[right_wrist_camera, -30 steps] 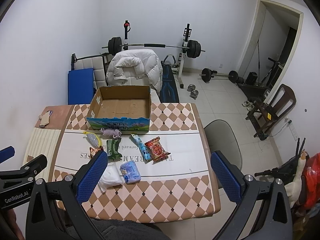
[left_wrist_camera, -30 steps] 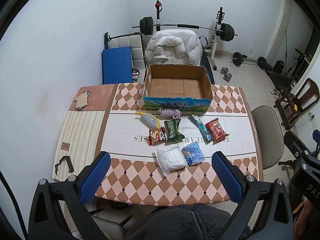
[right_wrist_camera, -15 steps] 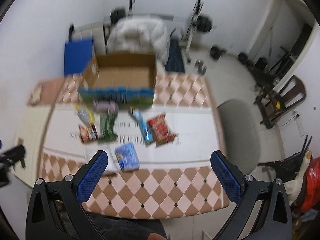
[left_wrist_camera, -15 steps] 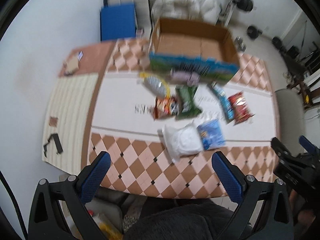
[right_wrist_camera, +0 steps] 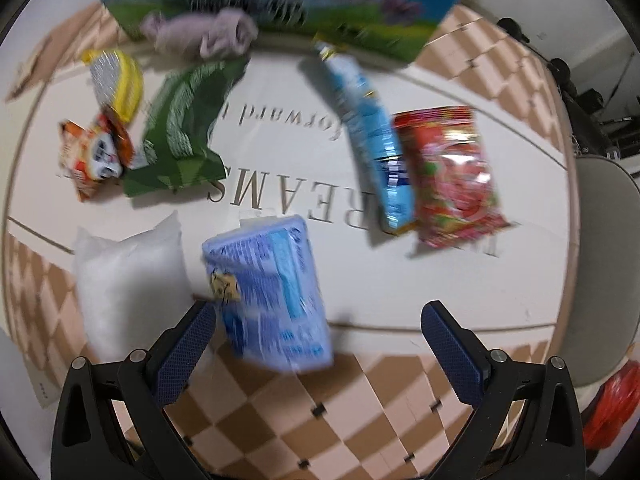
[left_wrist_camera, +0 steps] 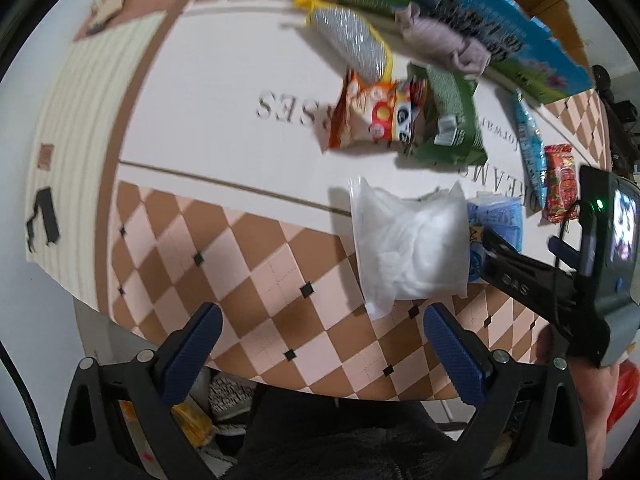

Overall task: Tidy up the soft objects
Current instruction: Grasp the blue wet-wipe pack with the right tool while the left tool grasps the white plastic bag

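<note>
Both tools are held with their jaws spread wide and nothing gripped: the left gripper (left_wrist_camera: 316, 340) is poised over the checkered near edge of the table (left_wrist_camera: 248, 264), just short of the white padded bag (left_wrist_camera: 408, 248), while the right gripper (right_wrist_camera: 316, 340) is set low over the blue tissue pack (right_wrist_camera: 268, 292), whose near end lies between its fingers. Farther back, the green packet (right_wrist_camera: 180, 132), the orange snack bag (right_wrist_camera: 92, 152), the long blue packet (right_wrist_camera: 372, 136) and the red candy bag (right_wrist_camera: 452, 176) are spread on the cloth, and a grey soft toy (right_wrist_camera: 204, 36) is seen against the printed side of the cardboard box (right_wrist_camera: 280, 4).
</note>
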